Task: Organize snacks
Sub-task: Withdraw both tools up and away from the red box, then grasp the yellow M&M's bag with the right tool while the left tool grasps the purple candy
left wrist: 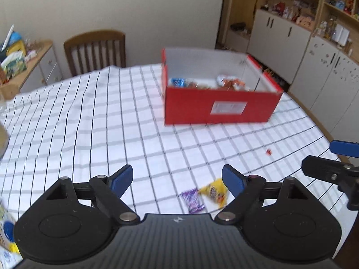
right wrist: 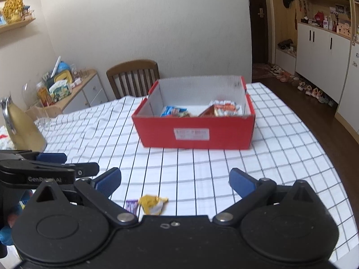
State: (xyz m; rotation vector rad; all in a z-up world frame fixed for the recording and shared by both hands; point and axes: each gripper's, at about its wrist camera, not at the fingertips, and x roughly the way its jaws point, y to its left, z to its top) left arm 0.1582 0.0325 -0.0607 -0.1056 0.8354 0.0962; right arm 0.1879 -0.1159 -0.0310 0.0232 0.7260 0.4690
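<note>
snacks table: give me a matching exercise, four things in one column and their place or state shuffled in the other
Things:
1. yellow snack packet
2. blue snack packet
3. red cardboard box
4. left gripper

Places or states:
A. inside the box
B. open, holding nothing
C. on the checked tablecloth beside a purple wrapper
D. standing open-topped with a white label on its side

Pairs: 1-C, 2-A, 3-D, 4-B

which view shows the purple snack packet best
The left wrist view: the purple packet lies whole on the checked cloth beside the yellow packet. In the right wrist view only its top edge shows above the gripper body.
</note>
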